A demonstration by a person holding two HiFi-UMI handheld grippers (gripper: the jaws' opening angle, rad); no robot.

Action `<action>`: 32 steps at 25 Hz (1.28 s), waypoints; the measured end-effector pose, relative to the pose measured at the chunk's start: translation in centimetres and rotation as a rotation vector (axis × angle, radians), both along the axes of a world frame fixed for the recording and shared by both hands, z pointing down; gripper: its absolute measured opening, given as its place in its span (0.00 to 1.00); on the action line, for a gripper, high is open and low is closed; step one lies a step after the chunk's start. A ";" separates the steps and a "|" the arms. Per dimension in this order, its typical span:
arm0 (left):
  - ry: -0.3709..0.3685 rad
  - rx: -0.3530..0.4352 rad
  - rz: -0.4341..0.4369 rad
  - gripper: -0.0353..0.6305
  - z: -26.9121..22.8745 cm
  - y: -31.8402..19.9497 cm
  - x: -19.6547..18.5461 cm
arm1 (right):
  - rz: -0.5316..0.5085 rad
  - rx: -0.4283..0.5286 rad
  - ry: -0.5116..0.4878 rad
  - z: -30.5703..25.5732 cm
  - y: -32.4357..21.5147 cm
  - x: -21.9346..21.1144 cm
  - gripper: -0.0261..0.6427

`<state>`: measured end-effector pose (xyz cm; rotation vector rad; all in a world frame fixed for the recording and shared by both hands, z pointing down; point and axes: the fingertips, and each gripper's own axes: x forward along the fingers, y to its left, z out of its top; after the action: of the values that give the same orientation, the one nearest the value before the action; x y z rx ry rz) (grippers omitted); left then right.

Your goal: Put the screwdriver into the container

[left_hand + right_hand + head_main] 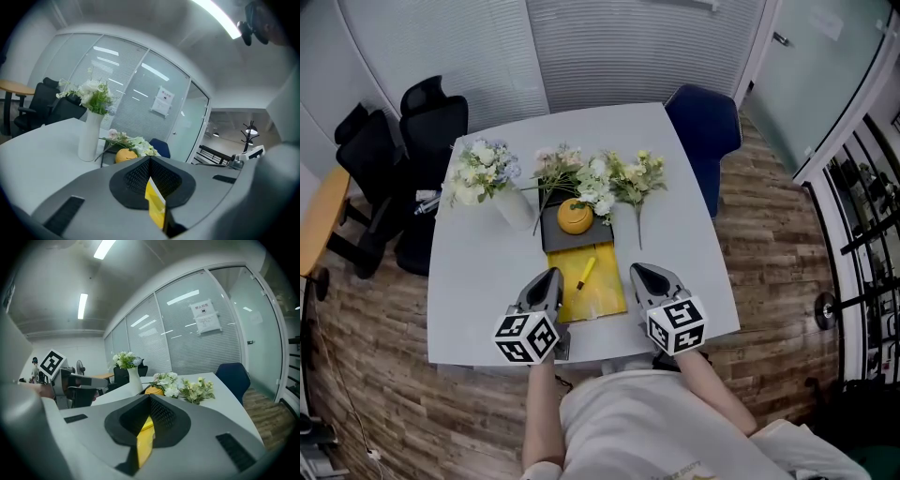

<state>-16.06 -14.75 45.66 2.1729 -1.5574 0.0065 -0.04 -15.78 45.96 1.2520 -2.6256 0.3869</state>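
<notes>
Holds the left gripper (551,277) and the right gripper (639,273) low over the near side of the white table (469,309), each with jaws pressed together on nothing. Has the screwdriver (585,273) lying slantwise on the yellow mat (605,295) between them, just short of the dark tray (558,239) bearing a round yellow pot (575,217).

You worked in an office meeting room: glass partition walls with blinds (628,47), black swivel chairs (431,122) and a blue chair (705,127) stood round the white bench (694,244), a posted notice (206,315) hung on the glass, and strip lights (82,305) ran overhead.
</notes>
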 end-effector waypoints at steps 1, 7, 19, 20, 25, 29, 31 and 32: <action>-0.004 0.000 -0.001 0.06 0.0 0.1 -0.1 | 0.000 0.002 -0.001 -0.1 0.1 0.0 0.06; -0.037 -0.013 0.005 0.06 0.3 0.7 0.0 | -0.006 0.005 0.002 -0.2 0.4 -0.2 0.06; -0.021 -0.022 0.010 0.06 0.6 0.5 0.1 | 0.014 0.001 0.023 0.1 0.1 0.8 0.06; -0.021 -0.022 0.011 0.06 0.6 0.5 0.2 | 0.015 0.001 0.026 0.2 0.1 0.8 0.06; -0.023 -0.023 0.015 0.06 0.6 0.5 0.4 | 0.013 -0.003 0.024 0.4 0.3 0.9 0.06; -0.022 -0.029 0.013 0.06 0.7 0.5 0.4 | 0.008 -0.005 0.022 0.2 0.2 0.9 0.06; -0.021 -0.030 0.010 0.06 0.7 0.6 0.3 | 0.006 -0.006 0.023 0.3 0.3 0.9 0.06; -0.021 -0.032 0.009 0.06 0.8 0.6 0.3 | 0.005 -0.007 0.023 0.3 0.3 0.9 0.06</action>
<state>-15.77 -14.18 46.43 2.1618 -1.5484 0.0564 0.83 -15.46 46.25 1.2543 -2.5999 0.3795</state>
